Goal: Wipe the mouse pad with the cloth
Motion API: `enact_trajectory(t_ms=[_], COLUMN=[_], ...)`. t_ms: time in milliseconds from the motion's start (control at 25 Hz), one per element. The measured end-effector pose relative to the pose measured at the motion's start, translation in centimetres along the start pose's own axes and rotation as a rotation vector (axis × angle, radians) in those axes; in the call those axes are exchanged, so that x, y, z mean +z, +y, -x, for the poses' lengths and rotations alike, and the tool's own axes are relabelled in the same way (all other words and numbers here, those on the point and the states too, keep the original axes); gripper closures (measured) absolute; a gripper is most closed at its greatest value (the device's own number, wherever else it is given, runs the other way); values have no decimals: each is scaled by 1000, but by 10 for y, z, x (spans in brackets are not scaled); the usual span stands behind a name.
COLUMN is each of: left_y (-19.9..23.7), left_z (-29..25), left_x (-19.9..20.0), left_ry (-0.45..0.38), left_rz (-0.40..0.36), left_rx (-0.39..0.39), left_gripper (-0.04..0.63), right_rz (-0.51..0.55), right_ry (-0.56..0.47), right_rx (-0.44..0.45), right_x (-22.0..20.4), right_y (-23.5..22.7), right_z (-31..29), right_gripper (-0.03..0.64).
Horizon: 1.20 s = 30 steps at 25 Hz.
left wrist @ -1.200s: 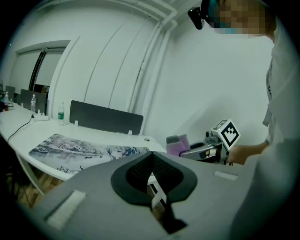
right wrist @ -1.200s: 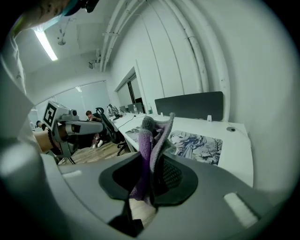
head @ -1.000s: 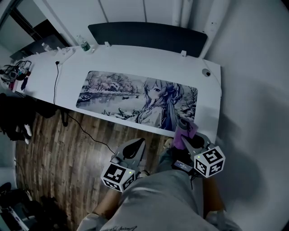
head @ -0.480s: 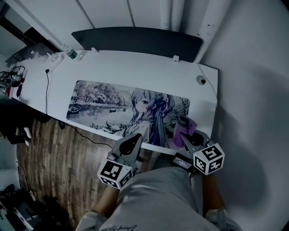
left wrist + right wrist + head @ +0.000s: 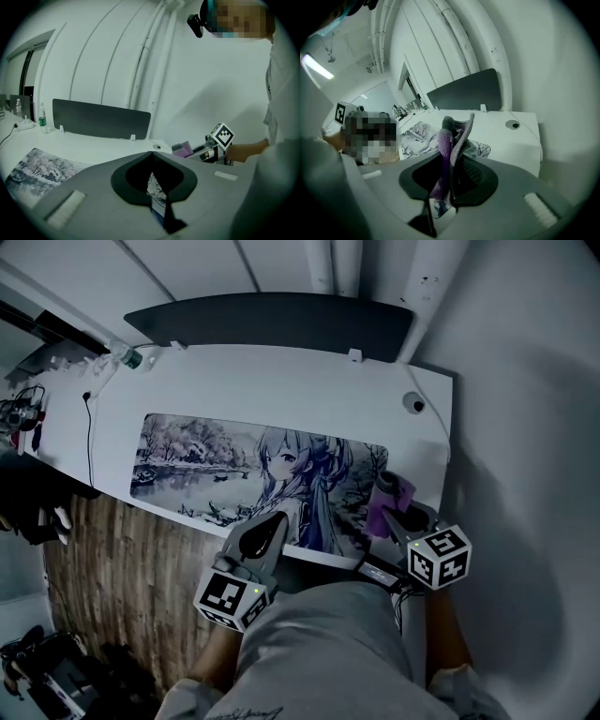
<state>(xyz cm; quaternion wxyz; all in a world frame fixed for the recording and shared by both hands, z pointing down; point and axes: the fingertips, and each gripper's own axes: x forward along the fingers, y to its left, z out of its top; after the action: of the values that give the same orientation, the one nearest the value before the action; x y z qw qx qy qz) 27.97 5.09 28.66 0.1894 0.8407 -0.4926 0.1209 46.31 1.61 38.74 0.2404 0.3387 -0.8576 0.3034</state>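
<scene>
A long printed mouse pad (image 5: pixel 253 474) with an anime figure and a snowy scene lies on the white desk (image 5: pixel 281 381). My right gripper (image 5: pixel 392 507) is shut on a purple cloth (image 5: pixel 386 498), held just above the pad's right end near the desk's front edge. In the right gripper view the cloth (image 5: pixel 449 150) stands pinched between the jaws, with the pad (image 5: pixel 419 136) beyond. My left gripper (image 5: pixel 261 538) hovers over the pad's front edge, jaws together and holding nothing. The left gripper view shows the pad (image 5: pixel 37 168) at left and the right gripper (image 5: pixel 206 151) with the cloth (image 5: pixel 182 149).
A dark panel (image 5: pixel 272 320) stands along the desk's back edge. A black cable (image 5: pixel 89 427) runs across the desk's left part, with a bottle (image 5: pixel 128 358) behind it. A round grommet (image 5: pixel 412 402) sits at the right. Wooden floor (image 5: pixel 112 568) lies below the desk; white wall at right.
Both grippers have come forward from in front of the desk to over the pad's front edge. The right gripper still holds the cloth.
</scene>
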Motion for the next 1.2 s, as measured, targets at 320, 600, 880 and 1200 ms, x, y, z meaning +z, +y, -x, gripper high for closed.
enact_trajectory(t_ms=[320, 600, 880, 1200], left_y=[28, 80, 154, 208], left_z=[-22, -41, -46, -38], left_x=[2, -2, -19, -31], left_ry=[21, 54, 106, 102], left_rz=[9, -10, 26, 99], left_rx=[-29, -131, -140, -146], left_gripper=[577, 577, 577, 577], right_rz=[-96, -204, -243, -282], right_ry=[58, 161, 280, 324], right_rx=[-76, -188, -305, -406], right_x=[-3, -17, -24, -23], right_y=[-40, -83, -108, -106], right_z=[-36, -77, -102, -111], right_gripper=[523, 523, 525, 525])
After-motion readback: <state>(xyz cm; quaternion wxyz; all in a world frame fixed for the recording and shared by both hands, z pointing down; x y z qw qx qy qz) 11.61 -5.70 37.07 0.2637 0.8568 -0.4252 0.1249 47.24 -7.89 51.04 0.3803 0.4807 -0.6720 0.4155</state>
